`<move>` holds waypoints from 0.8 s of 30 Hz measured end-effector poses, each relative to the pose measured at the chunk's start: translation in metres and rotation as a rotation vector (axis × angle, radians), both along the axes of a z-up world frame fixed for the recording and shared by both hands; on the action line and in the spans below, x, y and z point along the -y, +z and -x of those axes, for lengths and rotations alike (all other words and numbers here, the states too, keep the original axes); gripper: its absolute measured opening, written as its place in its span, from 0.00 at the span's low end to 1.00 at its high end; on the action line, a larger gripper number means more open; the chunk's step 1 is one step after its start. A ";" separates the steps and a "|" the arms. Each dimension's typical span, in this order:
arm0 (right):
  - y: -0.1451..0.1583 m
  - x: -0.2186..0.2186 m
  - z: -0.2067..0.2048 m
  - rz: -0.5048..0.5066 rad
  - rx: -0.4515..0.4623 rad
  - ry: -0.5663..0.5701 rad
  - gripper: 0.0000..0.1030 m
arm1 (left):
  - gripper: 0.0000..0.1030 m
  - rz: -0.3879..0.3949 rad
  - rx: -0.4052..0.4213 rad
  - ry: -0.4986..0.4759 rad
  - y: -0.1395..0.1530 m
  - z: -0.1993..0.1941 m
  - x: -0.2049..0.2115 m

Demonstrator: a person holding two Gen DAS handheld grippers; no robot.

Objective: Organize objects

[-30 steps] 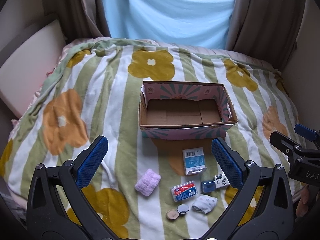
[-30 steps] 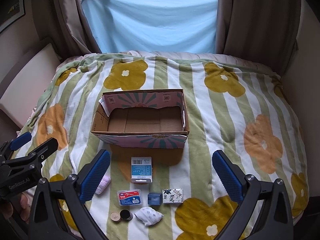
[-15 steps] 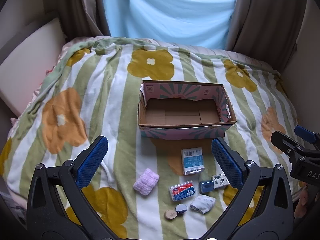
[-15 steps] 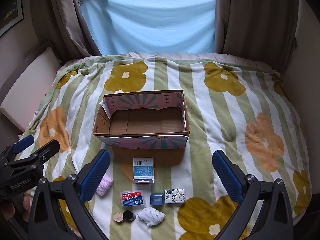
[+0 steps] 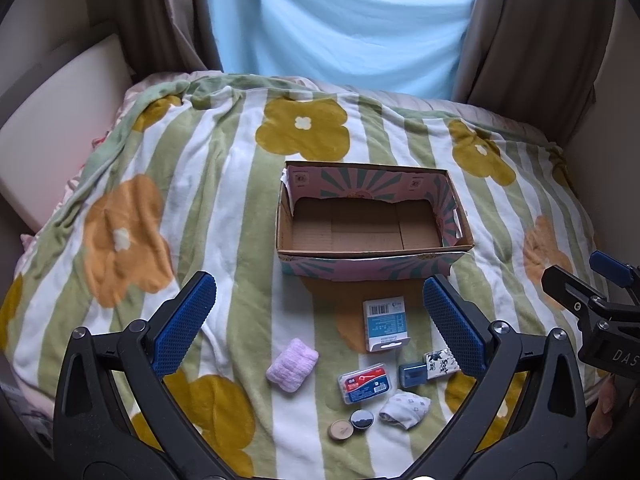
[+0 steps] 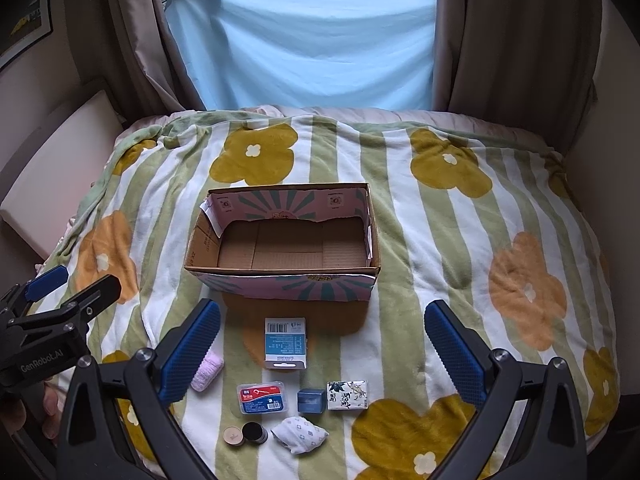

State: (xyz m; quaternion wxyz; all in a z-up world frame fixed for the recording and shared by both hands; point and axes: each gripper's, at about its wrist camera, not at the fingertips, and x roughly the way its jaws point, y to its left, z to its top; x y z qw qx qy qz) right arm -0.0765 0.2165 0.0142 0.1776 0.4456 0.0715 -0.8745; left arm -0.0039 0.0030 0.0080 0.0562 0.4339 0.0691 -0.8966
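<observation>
An open box [image 6: 280, 240] sits mid-blanket [image 6: 460, 248] on a bed. Nearer the cameras lies a carton [image 6: 285, 343]. Nearer still, left to right: a towel roll [image 6: 208, 371], a case [image 6: 262, 397], a cube [image 6: 311, 401], a packet [image 6: 347, 395]. Nearest: two small tins [image 6: 245, 434], possibly touching, and a pouch [image 6: 300, 435] to their right.

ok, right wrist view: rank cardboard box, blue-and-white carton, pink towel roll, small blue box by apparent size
1. cardboard box, by far the largest.
2. blue-and-white carton.
3. pink towel roll and small blue box: look alike in size; a finger of the right hand-held gripper hides part of the roll, so no ranking.
</observation>
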 end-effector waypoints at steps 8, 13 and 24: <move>0.001 0.002 0.000 -0.007 -0.002 0.002 0.99 | 1.00 0.006 0.001 0.013 0.000 0.001 0.004; 0.001 0.006 0.000 -0.013 -0.008 0.009 0.99 | 1.00 0.004 0.003 0.015 0.000 0.001 0.006; -0.001 0.001 -0.004 0.020 0.017 0.025 0.99 | 1.00 -0.003 0.008 0.031 -0.001 -0.003 0.009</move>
